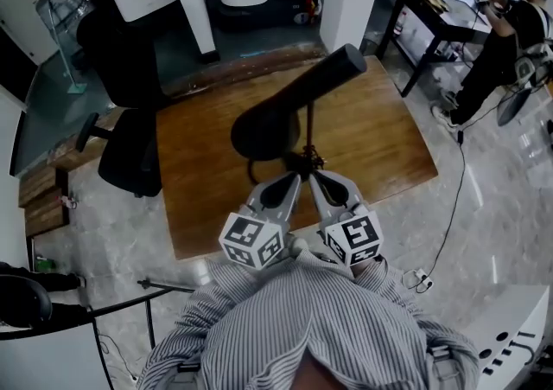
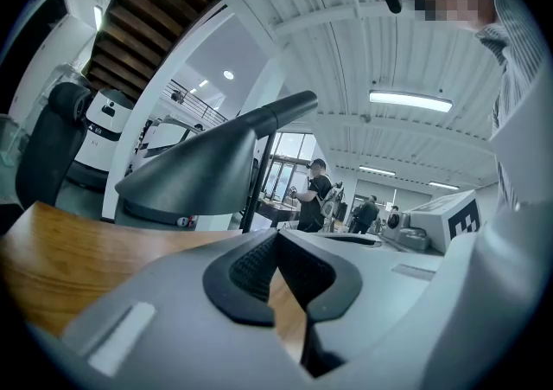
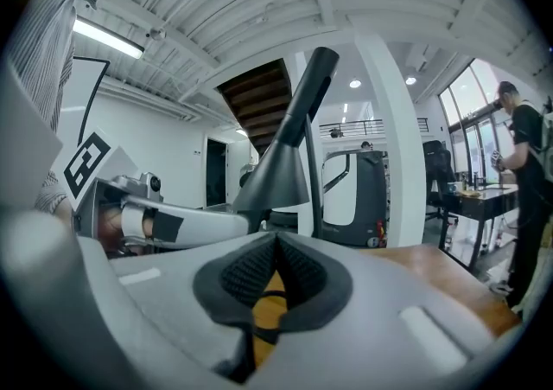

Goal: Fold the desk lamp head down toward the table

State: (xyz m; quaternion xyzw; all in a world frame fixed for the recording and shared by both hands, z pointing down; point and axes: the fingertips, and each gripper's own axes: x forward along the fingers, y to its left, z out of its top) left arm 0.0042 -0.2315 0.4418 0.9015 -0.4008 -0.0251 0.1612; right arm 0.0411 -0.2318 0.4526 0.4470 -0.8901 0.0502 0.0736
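Head view: the desk lamp (image 1: 308, 133) stands on the wooden table (image 1: 380, 146), a little left of centre. Its lamp head (image 1: 272, 124) is raised off the top, its neck slanting toward the far right. The left gripper (image 1: 296, 175) and right gripper (image 1: 313, 175) sit side by side on the near side of the stem.

Left gripper view: the jaws are clenched together with nothing between them, and the lamp head (image 2: 194, 176) is beyond, to the left.

Right gripper view: the jaws are pressed together too, gripping nothing. The lamp head (image 3: 281, 168) rises just past them.
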